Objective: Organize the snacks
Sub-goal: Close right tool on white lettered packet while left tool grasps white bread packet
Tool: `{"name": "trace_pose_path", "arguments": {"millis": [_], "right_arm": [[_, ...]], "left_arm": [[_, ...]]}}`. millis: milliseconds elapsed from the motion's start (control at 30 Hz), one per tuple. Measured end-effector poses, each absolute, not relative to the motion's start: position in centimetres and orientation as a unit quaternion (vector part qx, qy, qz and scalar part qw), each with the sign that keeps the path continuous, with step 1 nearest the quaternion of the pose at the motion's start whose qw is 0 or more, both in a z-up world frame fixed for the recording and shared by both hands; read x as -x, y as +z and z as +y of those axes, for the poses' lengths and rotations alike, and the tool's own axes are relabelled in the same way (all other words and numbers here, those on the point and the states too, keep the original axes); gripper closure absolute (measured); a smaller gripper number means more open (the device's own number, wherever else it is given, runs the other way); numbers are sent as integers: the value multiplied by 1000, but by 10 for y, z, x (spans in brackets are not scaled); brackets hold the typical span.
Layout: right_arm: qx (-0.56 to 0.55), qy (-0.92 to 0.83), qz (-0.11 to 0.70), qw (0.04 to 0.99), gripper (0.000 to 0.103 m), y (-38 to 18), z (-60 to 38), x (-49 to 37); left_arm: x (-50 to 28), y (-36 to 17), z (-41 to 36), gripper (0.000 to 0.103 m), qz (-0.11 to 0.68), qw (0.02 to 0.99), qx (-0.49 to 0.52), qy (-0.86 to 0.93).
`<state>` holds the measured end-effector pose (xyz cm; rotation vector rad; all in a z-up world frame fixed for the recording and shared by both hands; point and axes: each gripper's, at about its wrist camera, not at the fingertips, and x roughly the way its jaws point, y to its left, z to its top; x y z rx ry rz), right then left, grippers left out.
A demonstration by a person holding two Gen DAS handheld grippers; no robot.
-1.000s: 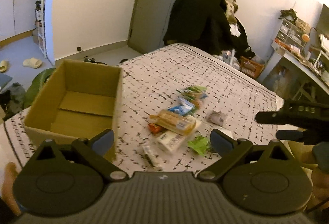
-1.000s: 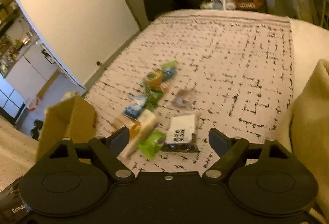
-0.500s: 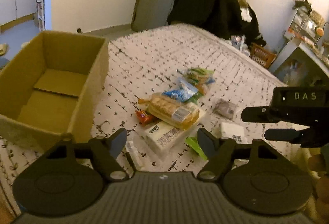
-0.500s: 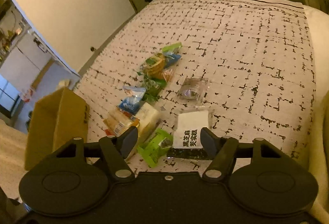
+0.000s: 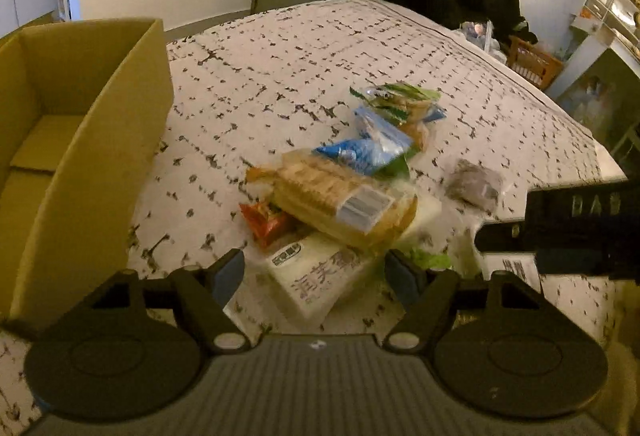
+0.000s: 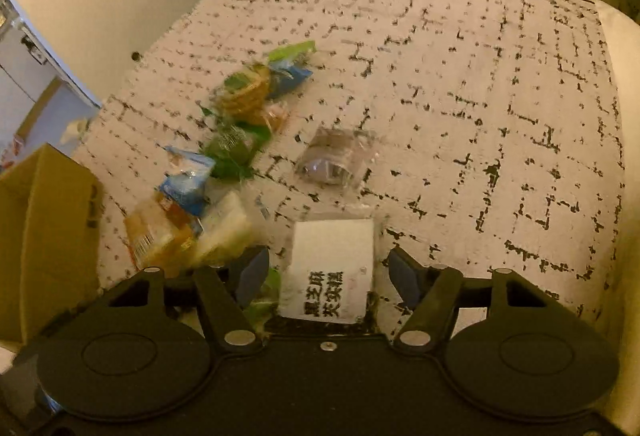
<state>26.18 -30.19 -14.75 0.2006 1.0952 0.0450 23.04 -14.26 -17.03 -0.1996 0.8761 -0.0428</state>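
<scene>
On the bed [image 5: 280, 76]: snacks beside a cardboard box [image 5: 72, 140].
Left claw [image 5: 314, 272] gapes over a white packet [image 5: 316, 276]; right claw [image 6: 326, 274] open around a white-labelled packet [image 6: 330, 268], gripping nothing.

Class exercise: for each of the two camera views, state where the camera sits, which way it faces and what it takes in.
Left wrist view: sits on the left tongs, angled down over the bed at the white snack packet, open cardboard box to the left; the right tongs intrude at right.
Right wrist view: sits on the right tongs, angled down at the white-labelled packet; both jaws apart, nothing gripped.
Shared: the snack pile, cardboard box and patterned bedcover.
</scene>
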Motion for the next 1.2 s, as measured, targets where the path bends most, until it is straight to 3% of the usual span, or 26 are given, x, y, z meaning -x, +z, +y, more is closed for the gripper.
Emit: {"name": "trace_pose_path", "arguments": {"millis": [233,333,433,500,633,733,1200], "right_arm": [[-96,21,519,849,39,-150,-303,-263],[-84,22,517,852,51,-151,-300,-266],[-83,29,516,852,55,-151,-299,-263],[-85,27,515,852,56,-149,-300,-263],[-87,24,507,857,58,-143,-301,-258],[-90,28,495,864,58,-135,-300,-252],[-84,59,454,885,59,-106,-283,-235]], "left_arm": [[-247,-175,-148,18,425,901,77,-40],[-251,-180,-148,14,428,899,75,-47],[-249,-183,-149,15,423,902,74,-46],[-246,-183,-150,21,423,903,67,-40],[-240,-175,-143,53,430,898,87,-35],[-233,-167,-141,63,426,899,94,-39],[-192,-117,-127,68,374,921,107,-18]]}}
